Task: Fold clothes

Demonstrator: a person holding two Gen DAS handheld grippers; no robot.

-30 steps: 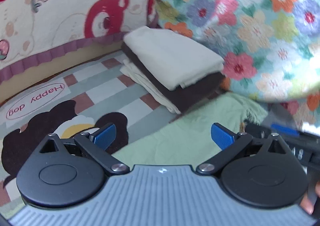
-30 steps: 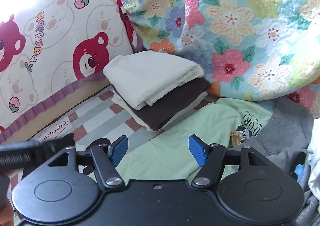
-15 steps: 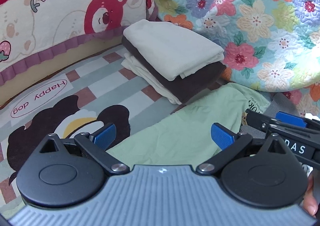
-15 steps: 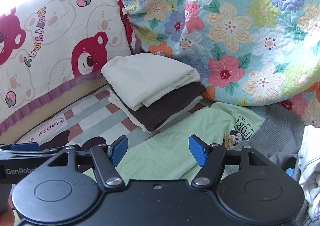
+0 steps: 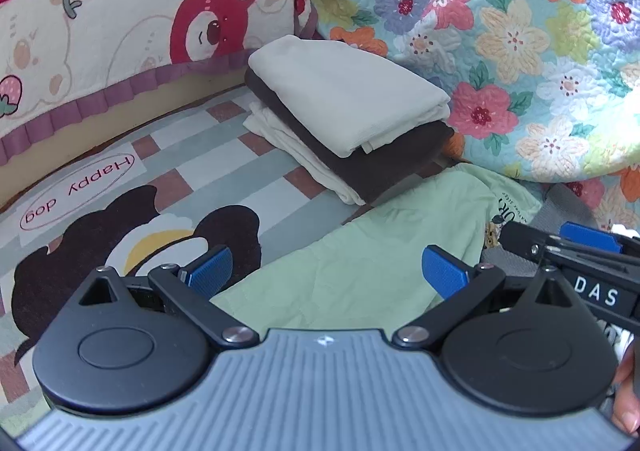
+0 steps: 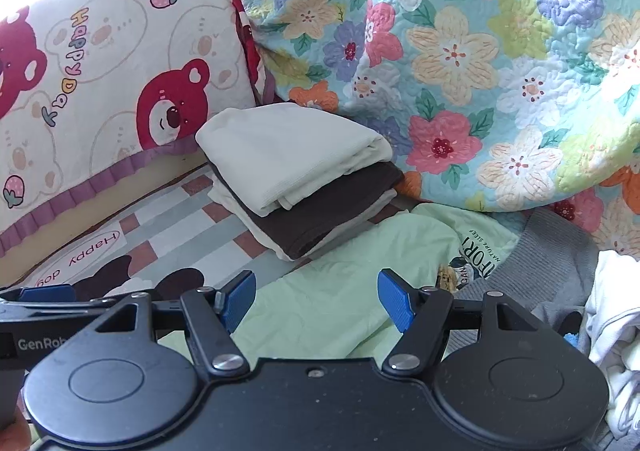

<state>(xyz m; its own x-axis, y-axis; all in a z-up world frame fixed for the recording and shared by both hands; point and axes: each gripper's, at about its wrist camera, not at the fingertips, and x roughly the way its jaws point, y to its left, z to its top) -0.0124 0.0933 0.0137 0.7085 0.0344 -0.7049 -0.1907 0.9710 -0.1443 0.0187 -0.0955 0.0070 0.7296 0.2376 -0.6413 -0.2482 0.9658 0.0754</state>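
1 stack of 3 folded pcs (image 5: 344, 123) (cream on top, brown mid, white btm) sitting on the bed mat (image 5: 192, 171) by the bear cushion (image 5: 120, 11). 1 green tee (image 6: 344, 291) lying flat in front, unfolded; 1 grey garment (image 6: 560, 251) + white pile (image 6: 616, 331) to its right. Left tongs (image 5: 326, 271) and right tongs (image 6: 316, 297) both gaping wide, hovering over the tee, gripping nothing.

checked mat (image 5: 192, 155) — folded stack (image 5: 348, 119), green shirt (image 5: 352, 259) on it
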